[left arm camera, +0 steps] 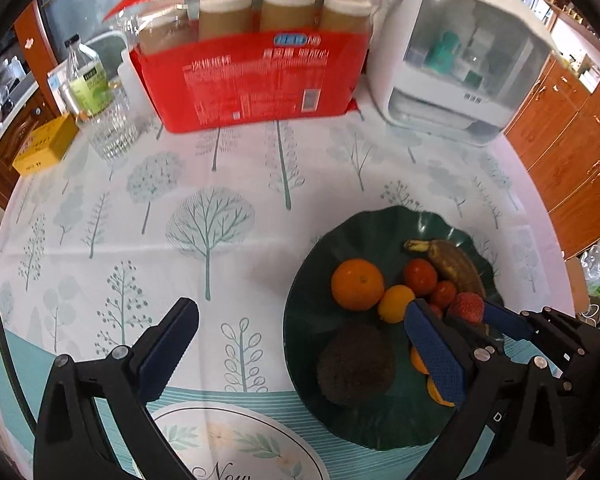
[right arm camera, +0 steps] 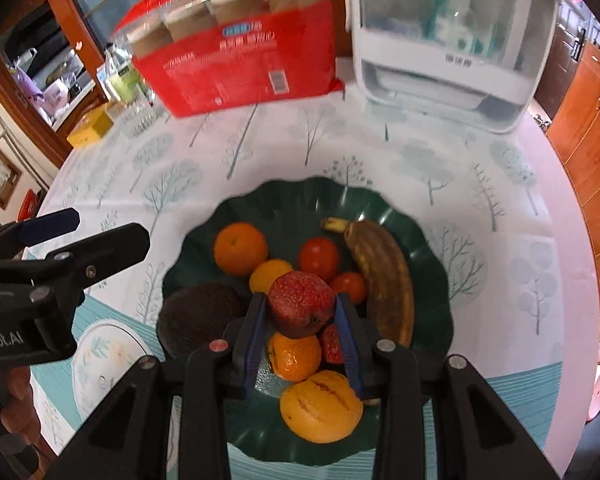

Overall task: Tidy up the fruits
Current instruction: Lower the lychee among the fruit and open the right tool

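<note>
A dark green scalloped plate (right arm camera: 428,264) holds an orange (right arm camera: 240,248), a brown banana (right arm camera: 384,280), two small red tomatoes (right arm camera: 318,258), a dark avocado (right arm camera: 200,320), a small yellow fruit (right arm camera: 268,274), a split yellow fruit (right arm camera: 320,408) and another orange (right arm camera: 296,356). My right gripper (right arm camera: 302,308) is shut on a red speckled fruit (right arm camera: 300,304) just above the plate; it also shows in the left wrist view (left arm camera: 466,308). My left gripper (left arm camera: 296,336) is open and empty, its left finger over the tablecloth and its right finger over the plate (left arm camera: 308,320).
At the back of the tree-print tablecloth (left arm camera: 204,216) stand a red package of cups (left arm camera: 252,76), a white appliance (left arm camera: 460,60), a bottle (left arm camera: 86,80), a glass (left arm camera: 114,132) and a yellow box (left arm camera: 46,144). Wooden cabinets (left arm camera: 572,152) are to the right.
</note>
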`<state>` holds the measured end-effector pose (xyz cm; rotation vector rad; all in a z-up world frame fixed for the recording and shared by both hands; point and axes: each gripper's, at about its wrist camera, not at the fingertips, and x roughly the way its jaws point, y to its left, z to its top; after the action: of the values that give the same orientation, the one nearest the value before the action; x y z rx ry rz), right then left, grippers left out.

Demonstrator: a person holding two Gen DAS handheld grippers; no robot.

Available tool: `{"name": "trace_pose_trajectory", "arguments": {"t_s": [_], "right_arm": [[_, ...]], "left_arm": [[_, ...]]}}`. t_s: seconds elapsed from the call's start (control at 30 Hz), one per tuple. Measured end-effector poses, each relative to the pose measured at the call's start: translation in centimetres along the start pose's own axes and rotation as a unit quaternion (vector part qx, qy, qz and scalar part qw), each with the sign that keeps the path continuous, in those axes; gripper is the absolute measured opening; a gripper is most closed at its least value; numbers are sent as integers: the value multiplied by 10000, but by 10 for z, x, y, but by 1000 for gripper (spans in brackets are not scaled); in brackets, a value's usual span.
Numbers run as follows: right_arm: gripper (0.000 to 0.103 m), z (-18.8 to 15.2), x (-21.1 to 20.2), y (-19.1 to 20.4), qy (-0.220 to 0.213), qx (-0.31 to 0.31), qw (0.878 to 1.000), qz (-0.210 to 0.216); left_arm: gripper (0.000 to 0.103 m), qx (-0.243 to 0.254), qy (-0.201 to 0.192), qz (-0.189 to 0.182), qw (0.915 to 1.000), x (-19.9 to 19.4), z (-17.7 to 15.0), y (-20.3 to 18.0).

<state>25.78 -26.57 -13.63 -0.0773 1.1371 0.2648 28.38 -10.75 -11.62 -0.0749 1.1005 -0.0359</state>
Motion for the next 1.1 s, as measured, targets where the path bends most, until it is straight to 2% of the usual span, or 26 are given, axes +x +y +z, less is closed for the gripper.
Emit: {"name": "trace_pose_trajectory", "arguments": {"t_s": [0.27,0.4,0.47,1.1], "right_arm": [[36,-5,17,0,216,-127,9996,119],[46,-6,12,0,136,-144,9995,240],[48,-5,8,0,63,-157,9995,259],[48,-1,-21,6,-301,-70,9995,-25]], "left_arm": [[102,-122,146,50,9998,14,-5,0],[102,-118,145,36,9998,14,-5,0],[102,-114,129,28,9998,13,-6,-1],[102,-63,-148,-76,9998,-24,-13,5]]}}
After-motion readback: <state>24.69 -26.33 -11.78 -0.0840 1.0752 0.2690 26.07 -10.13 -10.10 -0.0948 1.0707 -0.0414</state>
